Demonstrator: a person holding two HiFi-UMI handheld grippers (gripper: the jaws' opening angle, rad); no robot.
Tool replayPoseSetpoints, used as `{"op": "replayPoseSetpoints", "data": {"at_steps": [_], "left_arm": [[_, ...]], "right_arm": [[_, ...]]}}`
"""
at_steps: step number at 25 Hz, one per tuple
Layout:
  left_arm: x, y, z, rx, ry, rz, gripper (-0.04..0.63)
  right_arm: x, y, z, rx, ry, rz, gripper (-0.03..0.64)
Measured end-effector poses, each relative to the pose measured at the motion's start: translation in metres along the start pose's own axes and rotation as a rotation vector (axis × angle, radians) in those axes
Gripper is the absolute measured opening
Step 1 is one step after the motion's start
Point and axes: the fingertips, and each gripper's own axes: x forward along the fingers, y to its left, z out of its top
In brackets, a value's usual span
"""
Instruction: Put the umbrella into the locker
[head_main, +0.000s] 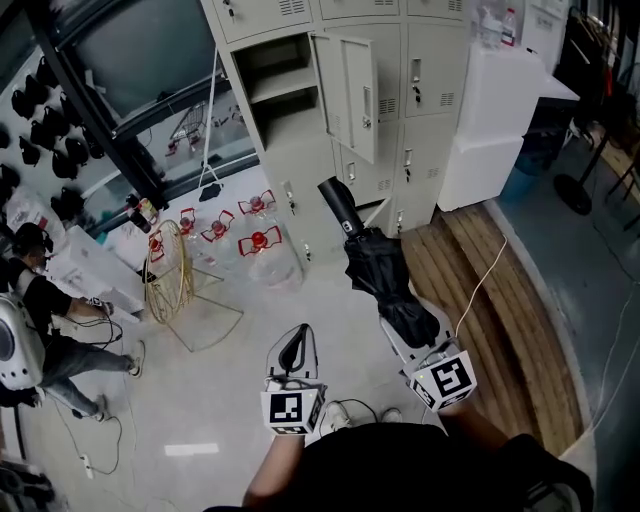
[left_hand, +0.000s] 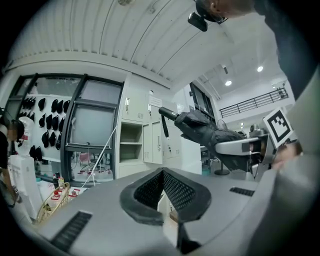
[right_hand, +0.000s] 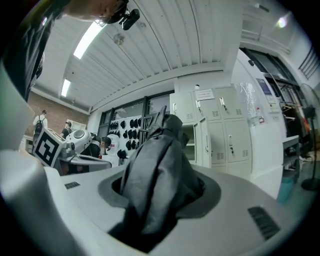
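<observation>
Holding the folded black umbrella (head_main: 378, 270) by its fabric end, the right gripper (head_main: 408, 335) had its jaws clamped on the bundle, and the handle pointed out toward the lockers (head_main: 420, 60). The left gripper (head_main: 296, 345) hung just beside it, its jaws pressed together on nothing.

The task looked only begun. The umbrella was lifted and carried, but it was well apart from the open compartment (head_main: 285, 75) and no part of it was inside. What seemed left was the approach, the placing on a shelf and the release.

The compartment's door (head_main: 350, 95) stood swung out on the right of the opening. It lay roughly between the umbrella and the shelves, so the handle would probably have to go round its edge.

A wire basket (head_main: 168, 272) and some red-topped things (head_main: 258, 240) sat on the floor near the foot of the lockers. A white box (head_main: 490, 120), a wooden platform (head_main: 470, 300) and a person (head_main: 40, 320) at far left lay off to the sides.
</observation>
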Motion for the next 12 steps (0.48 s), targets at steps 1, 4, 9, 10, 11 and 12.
{"op": "replayPoseSetpoints", "data": {"at_steps": [1, 4, 9, 10, 11, 12], "left_arm": [[0.001, 0.004, 0.001, -0.001, -0.003, 0.001, -0.003], [0.004, 0.020, 0.003, 0.006, -0.007, -0.002, -0.003], [0.009, 0.052, 0.003, 0.023, -0.008, -0.016, -0.003], [0.010, 0.060, 0.004, 0.027, -0.011, -0.019, -0.003], [0.012, 0.069, 0.006, 0.030, -0.017, -0.023, -0.003], [0.015, 0.077, 0.007, 0.032, -0.023, -0.028, -0.003]], "right_arm": [[0.005, 0.001, 0.001, 0.000, 0.000, -0.001, 0.218], [0.019, 0.005, 0.001, -0.006, 0.001, -0.006, 0.218], [0.047, 0.015, -0.001, -0.016, -0.002, -0.022, 0.219], [0.053, 0.017, 0.001, -0.017, -0.006, -0.026, 0.219], [0.061, 0.020, 0.003, -0.019, -0.012, -0.033, 0.218], [0.068, 0.021, 0.004, -0.022, -0.017, -0.041, 0.219]]}}
